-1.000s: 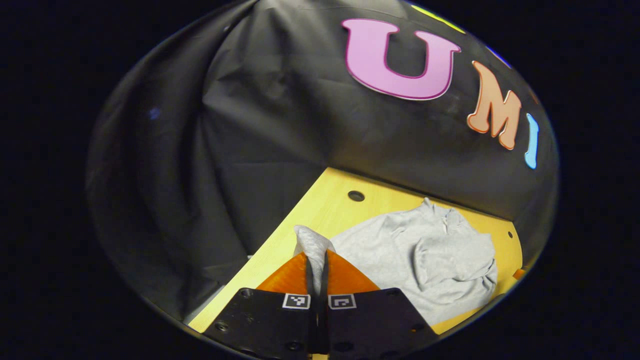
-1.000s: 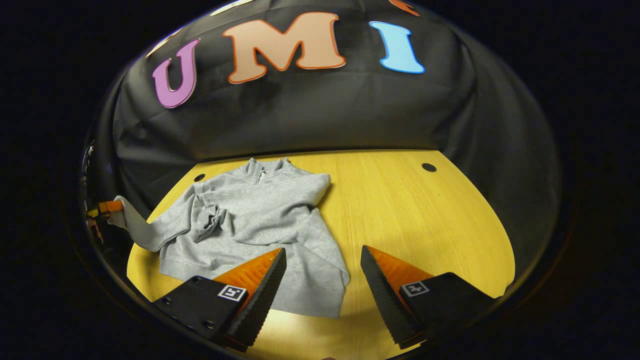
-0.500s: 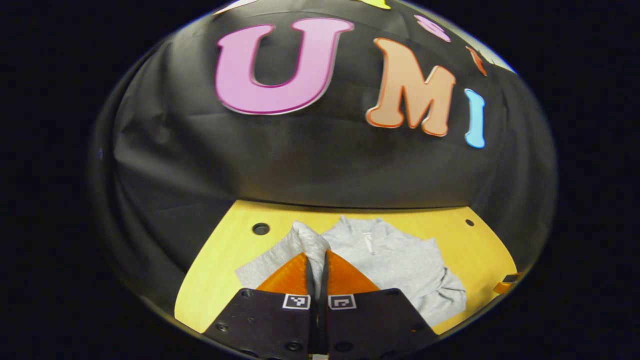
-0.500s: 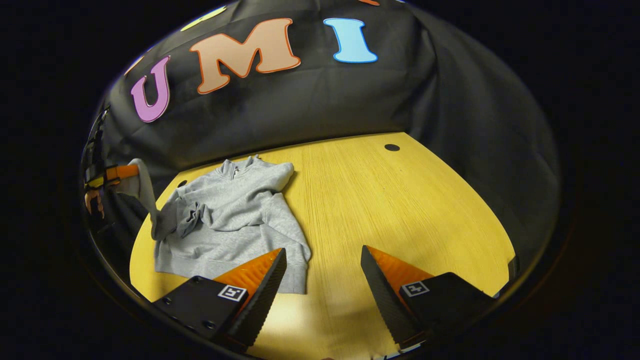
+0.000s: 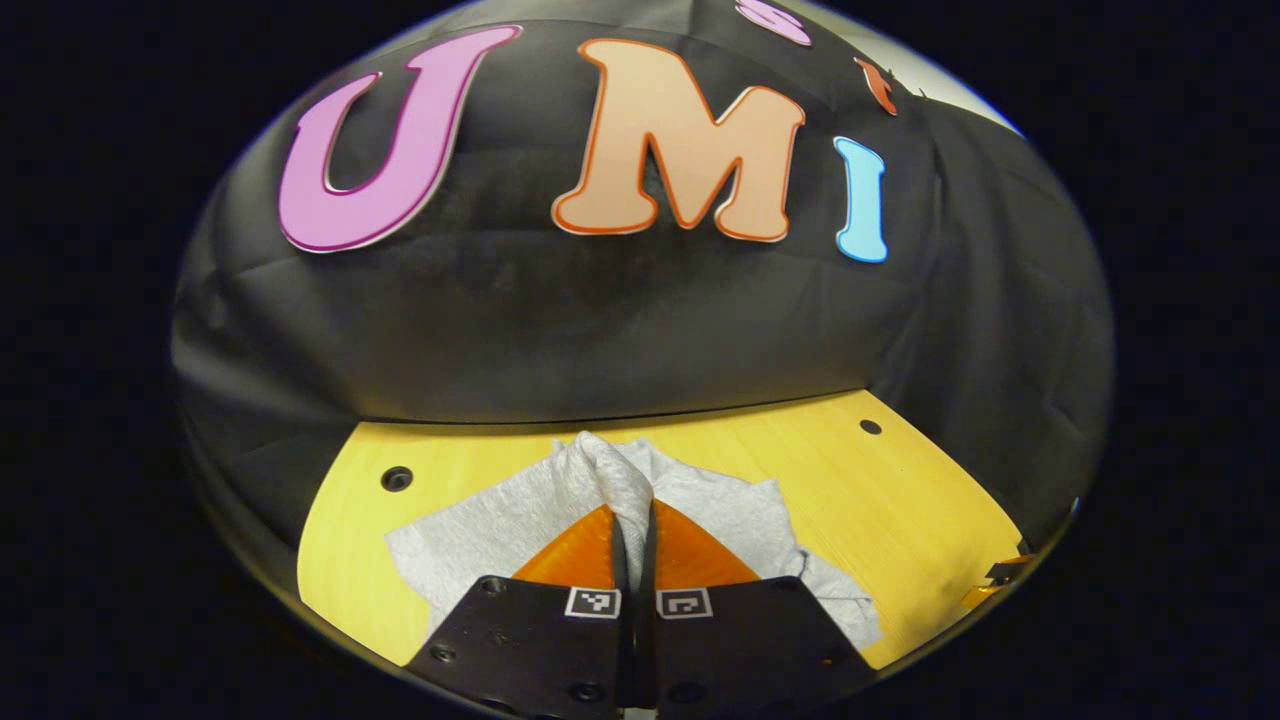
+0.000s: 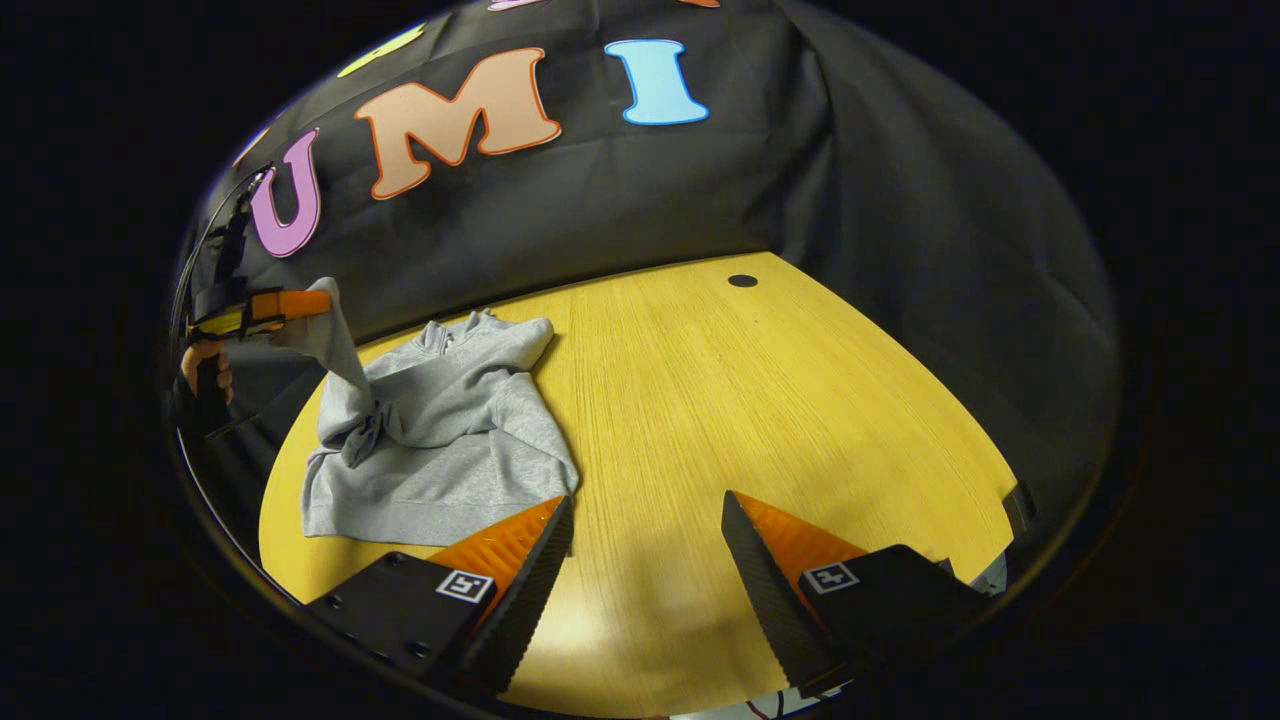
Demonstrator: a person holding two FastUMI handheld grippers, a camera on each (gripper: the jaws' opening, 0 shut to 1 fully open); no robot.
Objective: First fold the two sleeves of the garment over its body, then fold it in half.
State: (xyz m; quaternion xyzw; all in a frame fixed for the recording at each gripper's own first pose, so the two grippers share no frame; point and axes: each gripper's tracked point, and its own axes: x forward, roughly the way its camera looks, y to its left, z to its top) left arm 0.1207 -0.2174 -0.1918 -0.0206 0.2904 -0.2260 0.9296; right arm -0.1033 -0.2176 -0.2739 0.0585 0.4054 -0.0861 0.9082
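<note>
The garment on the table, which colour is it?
The garment is plain light grey; the right gripper view shows it best.

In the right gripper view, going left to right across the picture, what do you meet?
Hand holding the left gripper → lifted sleeve → sweatshirt on the table → right gripper, open over bare wood → table hole.

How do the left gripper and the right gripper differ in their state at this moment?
The left gripper is shut on the sleeve of the grey sweatshirt; the right gripper is open and holds nothing. The left gripper is raised, pulling the sleeve up; the right gripper hangs over the wooden table beside the sweatshirt.
</note>
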